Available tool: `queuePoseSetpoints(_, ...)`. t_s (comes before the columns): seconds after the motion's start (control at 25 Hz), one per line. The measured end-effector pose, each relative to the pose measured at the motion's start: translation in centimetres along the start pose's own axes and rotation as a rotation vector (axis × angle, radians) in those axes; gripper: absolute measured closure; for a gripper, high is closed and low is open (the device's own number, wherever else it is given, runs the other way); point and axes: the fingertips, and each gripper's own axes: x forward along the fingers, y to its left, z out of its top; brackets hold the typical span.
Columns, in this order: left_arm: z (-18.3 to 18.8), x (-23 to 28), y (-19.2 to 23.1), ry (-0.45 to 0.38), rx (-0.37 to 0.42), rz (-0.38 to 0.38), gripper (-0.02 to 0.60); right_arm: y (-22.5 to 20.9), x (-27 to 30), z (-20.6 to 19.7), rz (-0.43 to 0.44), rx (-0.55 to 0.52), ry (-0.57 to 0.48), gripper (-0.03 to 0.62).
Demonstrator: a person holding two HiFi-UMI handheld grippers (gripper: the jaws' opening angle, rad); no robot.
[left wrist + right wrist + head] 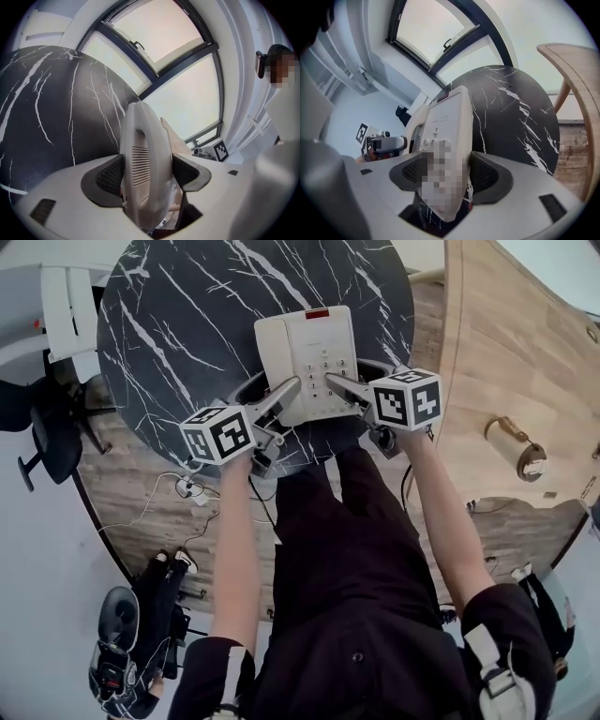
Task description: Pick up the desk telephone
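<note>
Gripping the phone (307, 352) by its near end, both grippers point away from the person and down over the near edge of the table (178, 315). The phone's long axis runs from that edge toward the table's middle, roughly in line with both grippers. Most of its length therefore reaches out beyond the jaws.

The left gripper (147, 174) is clamped on the handset (139, 140) along the phone's left side, a pad pressed to each flank. The right gripper (443, 177) is clamped on the keypad half, its pads tight on the body.

Neither hand is nearer, as they hold side by side. The phone seems to hang just clear of the table, though the steep head view leaves that unsure. Lifting further likely calls for both hands to rise evenly, or the far end may dip.
</note>
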Motion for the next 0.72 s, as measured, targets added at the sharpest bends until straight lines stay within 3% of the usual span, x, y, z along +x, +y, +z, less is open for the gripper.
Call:
queuePoseSetpoints(0.52,1.8,-3.9,-5.4,-0.055,0.04,0.017,0.244,4.6,-5.4,1.7,0.133,0.001,-0.024,0.329)
queuePoseSetpoints(0.72,1.5,-5.3,-7.0,-0.101,0.01,0.008,0.244,5.7,-6.7,1.5,0.167,-0.008,-0.022,0.341)
